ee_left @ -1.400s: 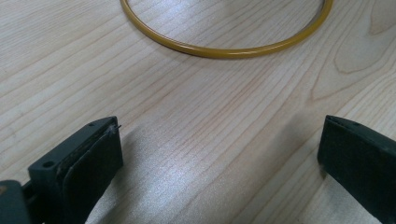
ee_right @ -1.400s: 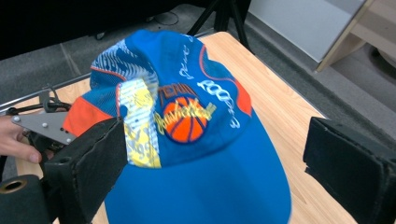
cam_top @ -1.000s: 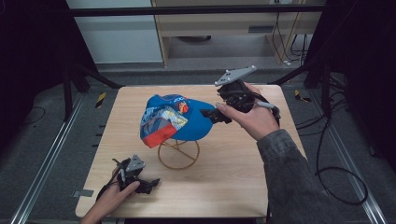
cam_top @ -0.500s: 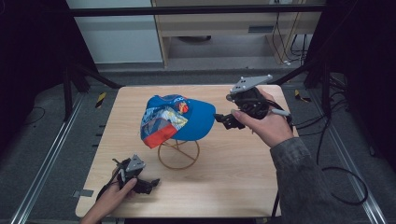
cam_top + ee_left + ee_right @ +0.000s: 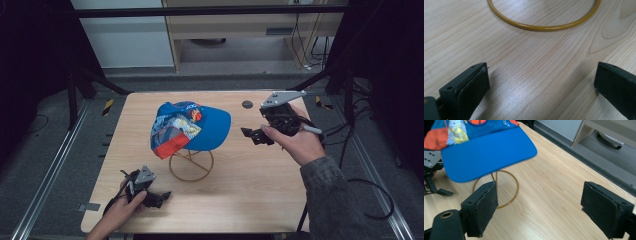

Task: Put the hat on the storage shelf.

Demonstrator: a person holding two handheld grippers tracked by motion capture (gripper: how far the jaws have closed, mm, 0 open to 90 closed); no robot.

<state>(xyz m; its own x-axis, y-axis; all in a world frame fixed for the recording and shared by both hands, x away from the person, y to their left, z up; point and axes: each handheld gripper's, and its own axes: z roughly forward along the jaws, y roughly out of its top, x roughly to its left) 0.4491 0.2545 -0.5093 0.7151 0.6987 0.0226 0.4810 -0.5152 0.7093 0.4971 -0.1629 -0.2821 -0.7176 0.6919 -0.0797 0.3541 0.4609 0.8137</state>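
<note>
Left hand-held gripper [image 5: 159,196]: rested on the tabletop [image 5: 250,190] at the near left, jaws wide, empty.
Stand [image 5: 191,165]: gold wire ring base at the tabletop's middle.
Cap [image 5: 192,127]: blue, sat atop the stand.
Right hand-held gripper [image 5: 251,135]: hovered right of the cap's brim, jaws wide, empty.

- The upper part of the wire stand [image 5: 191,162] is covered by the cap [image 5: 187,126].
- In the left gripper view, the stand's gold ring [image 5: 541,25] is cut off by the top edge.
- The cap's front logo [image 5: 196,115] is too small to be read.
</note>
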